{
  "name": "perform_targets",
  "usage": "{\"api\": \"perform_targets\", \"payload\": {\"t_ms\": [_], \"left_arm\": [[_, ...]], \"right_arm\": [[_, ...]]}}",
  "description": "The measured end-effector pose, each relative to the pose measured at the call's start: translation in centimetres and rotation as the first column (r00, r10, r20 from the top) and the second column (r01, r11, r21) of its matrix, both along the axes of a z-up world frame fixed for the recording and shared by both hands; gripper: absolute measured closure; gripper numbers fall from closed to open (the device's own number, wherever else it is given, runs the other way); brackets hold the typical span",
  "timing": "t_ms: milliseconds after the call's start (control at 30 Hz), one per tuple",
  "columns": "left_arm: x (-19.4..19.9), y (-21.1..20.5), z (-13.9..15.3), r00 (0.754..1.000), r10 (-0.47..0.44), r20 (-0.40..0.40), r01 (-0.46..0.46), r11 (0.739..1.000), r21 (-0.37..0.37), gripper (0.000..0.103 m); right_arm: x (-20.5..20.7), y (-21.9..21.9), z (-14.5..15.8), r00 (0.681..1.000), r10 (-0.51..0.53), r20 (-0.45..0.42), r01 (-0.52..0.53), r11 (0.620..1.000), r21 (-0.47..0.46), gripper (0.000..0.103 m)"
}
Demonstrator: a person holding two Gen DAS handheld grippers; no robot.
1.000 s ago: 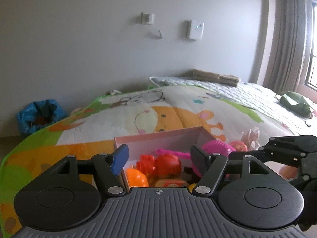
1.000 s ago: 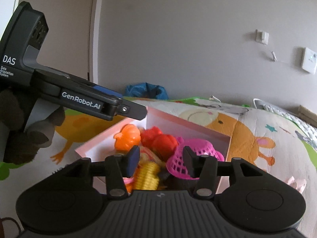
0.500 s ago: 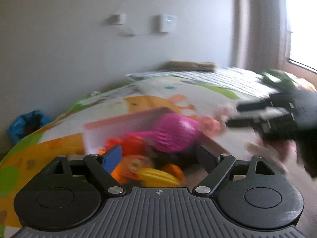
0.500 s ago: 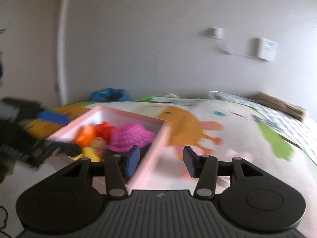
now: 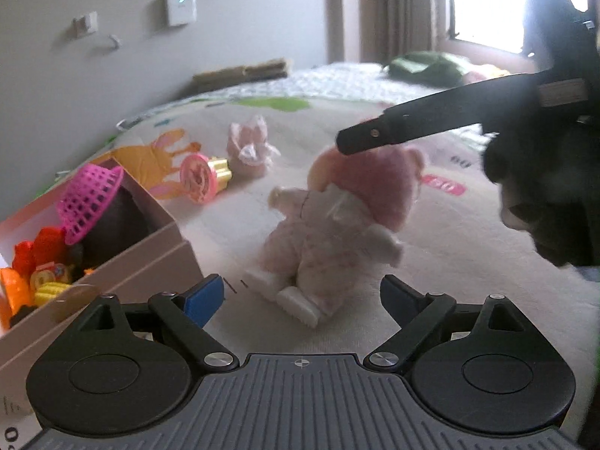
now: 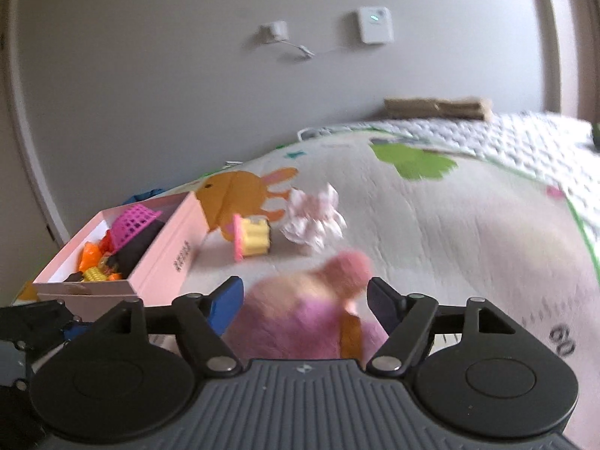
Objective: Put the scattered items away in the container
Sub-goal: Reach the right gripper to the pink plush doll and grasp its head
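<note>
Step in hand: approach to the next item, a pink plush doll (image 5: 337, 225) lying on the bed (image 5: 450, 232). Left tongs (image 5: 300, 296) wide and opening, doll's feet just ahead, untouched. Right tongs (image 6: 303, 300) opening over its head, nothing gripped. Pink box (image 6: 165, 258), part filled, sits left. Further off: yellow-pink toy (image 6: 253, 238), pale ruffled item (image 6: 315, 217). Next move, in my judgement: close on the doll's body.
</note>
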State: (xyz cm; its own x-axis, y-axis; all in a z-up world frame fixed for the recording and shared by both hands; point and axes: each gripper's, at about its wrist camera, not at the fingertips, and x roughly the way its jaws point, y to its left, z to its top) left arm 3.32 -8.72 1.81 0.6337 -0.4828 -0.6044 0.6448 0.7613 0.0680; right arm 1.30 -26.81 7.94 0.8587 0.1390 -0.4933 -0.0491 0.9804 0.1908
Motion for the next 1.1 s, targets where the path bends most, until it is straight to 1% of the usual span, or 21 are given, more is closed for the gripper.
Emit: {"api": "perform_targets", "payload": {"t_ms": [100, 167, 300, 500, 667, 767, 800, 867, 1000, 1100], "left_arm": [[0.9, -1.2, -0.6, 0.999, 0.024, -0.038, -0.023, 1.000, 0.016, 0.009], [1.2, -1.6, -0.9, 0.998, 0.029, -0.060, -0.027, 0.999, 0.031, 0.009], [1.7, -2.4, -1.3, 0.997, 0.039, -0.073, -0.035, 0.998, 0.053, 0.009], [1.9, -3.2, -1.3, 0.996, 0.057, -0.068, -0.052, 0.996, 0.066, 0.009], [1.8, -3.3, -1.3, 0.996, 0.064, -0.059, -0.060, 0.995, 0.075, 0.012], [1.8, -3.2, -1.2, 0.996, 0.074, -0.055, -0.070, 0.995, 0.073, 0.017], [1.8, -3.1, -1.1, 0.995, 0.077, -0.059, -0.073, 0.995, 0.069, 0.017], [1.9, -3.0, -1.1, 0.995, 0.078, -0.066, -0.074, 0.995, 0.062, 0.018], [1.6, -3.0, -1.1, 0.995, 0.079, -0.059, -0.075, 0.995, 0.064, 0.018], [1.7, -3.0, -1.2, 0.994, 0.081, -0.074, -0.077, 0.995, 0.056, 0.019]], "right_arm": [[0.1, -0.9, -1.2, 1.000, -0.015, -0.001, 0.015, 0.997, 0.075, 0.027], [0.3, -1.1, -1.5, 1.000, -0.010, 0.011, 0.009, 0.996, 0.092, 0.027], [-0.1, -1.3, -1.9, 0.999, 0.002, 0.034, -0.006, 0.995, 0.098, 0.027], [-0.5, -1.5, -2.3, 0.998, 0.019, 0.054, -0.025, 0.993, 0.111, 0.027], [-0.6, -1.0, -2.6, 0.998, 0.036, 0.058, -0.041, 0.995, 0.096, 0.027], [-0.6, -0.7, -2.8, 0.997, 0.045, 0.056, -0.049, 0.996, 0.080, 0.027], [-0.6, -0.6, -2.8, 0.997, 0.049, 0.052, -0.053, 0.996, 0.073, 0.024], [-0.6, -0.4, -2.9, 0.998, 0.057, 0.041, -0.060, 0.996, 0.060, 0.023], [-0.5, -0.5, -3.0, 0.998, 0.060, 0.029, -0.061, 0.996, 0.059, 0.022], [-0.6, -0.7, -3.0, 0.998, 0.066, 0.022, -0.067, 0.995, 0.069, 0.021]]}}
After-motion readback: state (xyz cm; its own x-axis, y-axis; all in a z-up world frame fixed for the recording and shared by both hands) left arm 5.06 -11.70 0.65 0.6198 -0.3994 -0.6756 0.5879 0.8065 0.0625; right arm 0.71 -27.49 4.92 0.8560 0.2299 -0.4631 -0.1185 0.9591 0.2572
